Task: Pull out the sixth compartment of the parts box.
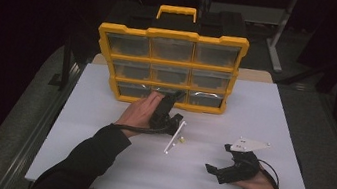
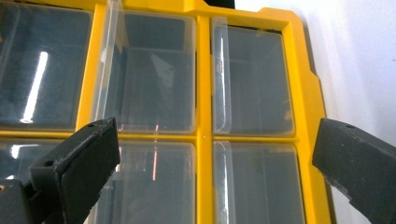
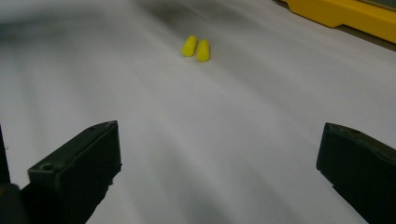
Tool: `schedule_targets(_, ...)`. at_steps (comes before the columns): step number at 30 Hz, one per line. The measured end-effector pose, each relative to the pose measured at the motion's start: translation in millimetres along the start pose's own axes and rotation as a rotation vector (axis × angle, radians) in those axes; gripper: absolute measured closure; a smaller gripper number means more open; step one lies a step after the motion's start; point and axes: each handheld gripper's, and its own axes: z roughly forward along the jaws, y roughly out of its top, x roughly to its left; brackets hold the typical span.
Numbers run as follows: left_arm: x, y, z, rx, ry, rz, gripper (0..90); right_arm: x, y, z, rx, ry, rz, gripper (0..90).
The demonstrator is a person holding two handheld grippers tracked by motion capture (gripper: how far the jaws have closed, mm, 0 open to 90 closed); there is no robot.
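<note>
**Left gripper at the drawer cabinet, right gripper facing two yellow pieces**

A yellow plastic organiser cabinet with clear drawers (image 1: 169, 68) stands upright at the far side of the white table (image 1: 95, 164). The left gripper (image 1: 167, 105) is up against its bottom row, near the middle drawer, with the person's left hand (image 1: 141, 112) behind it. In the left gripper view its jaws are spread wide apart with nothing between them, and the clear drawer fronts (image 2: 144, 74) and yellow frame sit close in front.

Two small yellow cylindrical pieces (image 3: 196, 48) lie side by side, touching, on the bare table in front of the cabinet; in the high view they are a pale speck (image 1: 182, 139) just right of the left gripper.

The right gripper (image 1: 215, 171) rests low near the table's front right, well apart from the cabinet. Its jaws too stand wide apart and hold nothing, pointing towards the yellow pieces.
</note>
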Motion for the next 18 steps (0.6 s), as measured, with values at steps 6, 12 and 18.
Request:
schedule_targets(6, 4.9, 2.8, 5.0, -0.007, 0.008, 0.004, 0.2, -0.3, 0.1, -0.4, -0.003, -0.001, 0.001, 0.0)
schedule_targets(12, 12.0, 5.2, 10.0, -0.011, 0.018, 0.011, 0.2, -0.2, 0.0, -0.6, -0.004, 0.0, 0.001, 0.0)
schedule_targets(18, 19.5, 7.8, 15.6, -0.015, 0.03, 0.027, 0.2, -0.2, 0.1, -0.7, -0.006, 0.001, 0.0, 0.0)
